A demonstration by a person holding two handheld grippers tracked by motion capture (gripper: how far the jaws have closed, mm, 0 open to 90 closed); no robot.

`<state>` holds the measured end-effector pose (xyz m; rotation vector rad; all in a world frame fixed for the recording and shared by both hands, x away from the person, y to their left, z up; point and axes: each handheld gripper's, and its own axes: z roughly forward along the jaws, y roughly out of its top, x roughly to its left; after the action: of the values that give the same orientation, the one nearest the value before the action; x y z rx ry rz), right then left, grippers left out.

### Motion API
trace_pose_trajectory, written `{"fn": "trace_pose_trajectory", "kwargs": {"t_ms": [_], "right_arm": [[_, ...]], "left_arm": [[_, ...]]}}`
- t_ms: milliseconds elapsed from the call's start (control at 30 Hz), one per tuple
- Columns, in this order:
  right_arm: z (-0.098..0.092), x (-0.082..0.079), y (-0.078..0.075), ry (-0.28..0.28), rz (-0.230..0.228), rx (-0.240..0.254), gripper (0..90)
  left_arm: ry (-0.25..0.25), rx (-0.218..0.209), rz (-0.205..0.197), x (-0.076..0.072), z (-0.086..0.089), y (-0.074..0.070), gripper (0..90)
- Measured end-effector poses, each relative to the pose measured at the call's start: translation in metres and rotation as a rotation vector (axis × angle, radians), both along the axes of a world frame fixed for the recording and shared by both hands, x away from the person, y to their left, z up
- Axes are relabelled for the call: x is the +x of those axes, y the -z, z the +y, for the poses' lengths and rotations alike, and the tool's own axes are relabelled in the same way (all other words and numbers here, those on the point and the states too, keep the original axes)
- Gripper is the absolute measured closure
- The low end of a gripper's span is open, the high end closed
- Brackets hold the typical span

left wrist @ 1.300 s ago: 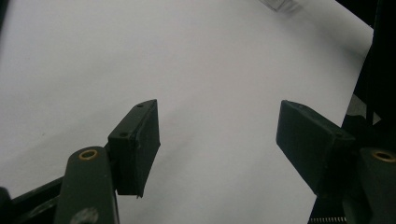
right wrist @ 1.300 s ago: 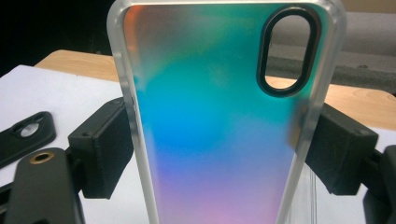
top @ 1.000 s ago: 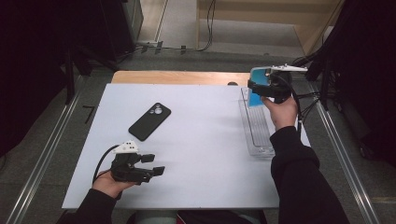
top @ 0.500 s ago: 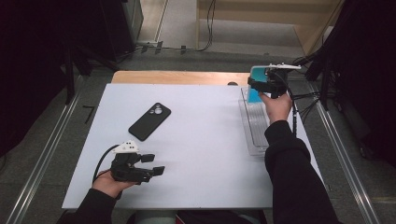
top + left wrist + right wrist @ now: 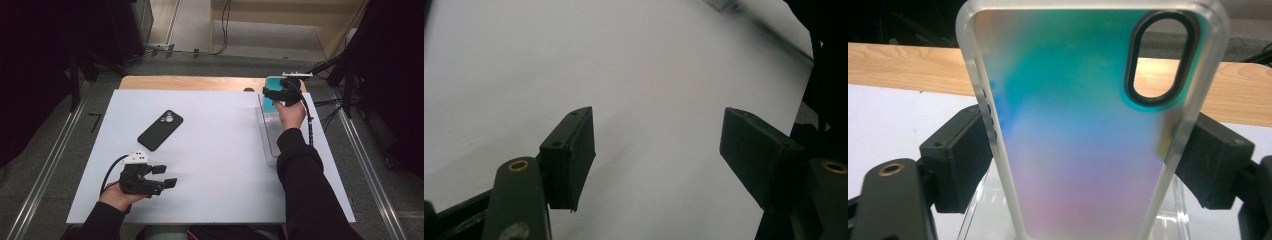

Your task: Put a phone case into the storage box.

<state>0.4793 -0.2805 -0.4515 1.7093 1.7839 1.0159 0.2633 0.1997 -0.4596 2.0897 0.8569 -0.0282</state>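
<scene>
1. Since the earlier frames your right gripper has carried the phone case away from you, from above the middle of the clear tray to above its far end, by the wooden edge of the table. Your left gripper has stayed put, and so has the black phone.
2. Nearest you: the left gripper sits low over the white table top at the near left, jaws pointing right across the table. In the left gripper view its jaws stand well apart with only bare white surface between them; nothing held.
3. Mid table, left of centre: the black phone lies flat, camera side up, turned diagonally, well apart from both grippers.
4. Right side: the clear tray runs lengthwise away from you; your right forearm lies along and over it.
5. Far right: the right gripper is clamped on the phone case. In the right gripper view the case stands upright between the two black jaws, one pad pressed on each long frosted edge, at about mid-height of what shows.
6. The case is translucent, teal at top fading to pink lower down, with a dark oval camera cutout at the upper right in that view, above the jaws.
7. The lower end of the case sits over the clear tray; can't tell if it touches it.
8. Behind the case: the wooden strip, then dark floor.
</scene>
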Motion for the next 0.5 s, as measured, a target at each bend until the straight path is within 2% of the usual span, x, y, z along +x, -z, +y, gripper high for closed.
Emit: {"fn": "trace_pose_trajectory", "kwargs": {"t_ms": [133, 333, 500], "right_arm": [[0.0021, 0.0028, 0.0038, 0.001, -0.012, 0.017, 14.7], [0.0051, 0.0041, 0.0056, -0.017, -0.024, -0.008, 14.7], [0.0037, 0.0055, 0.0065, -0.022, -0.024, 0.023, 9.8]], "left_arm": [[0.0, -0.002, 0.002, 0.0001, 0.0, 0.0003, 30.9], [0.0, -0.004, 0.003, 0.0002, 0.0005, 0.0001, 30.9], [0.0, -0.003, 0.001, 0.0001, 0.0, 0.0002, 30.9]]}}
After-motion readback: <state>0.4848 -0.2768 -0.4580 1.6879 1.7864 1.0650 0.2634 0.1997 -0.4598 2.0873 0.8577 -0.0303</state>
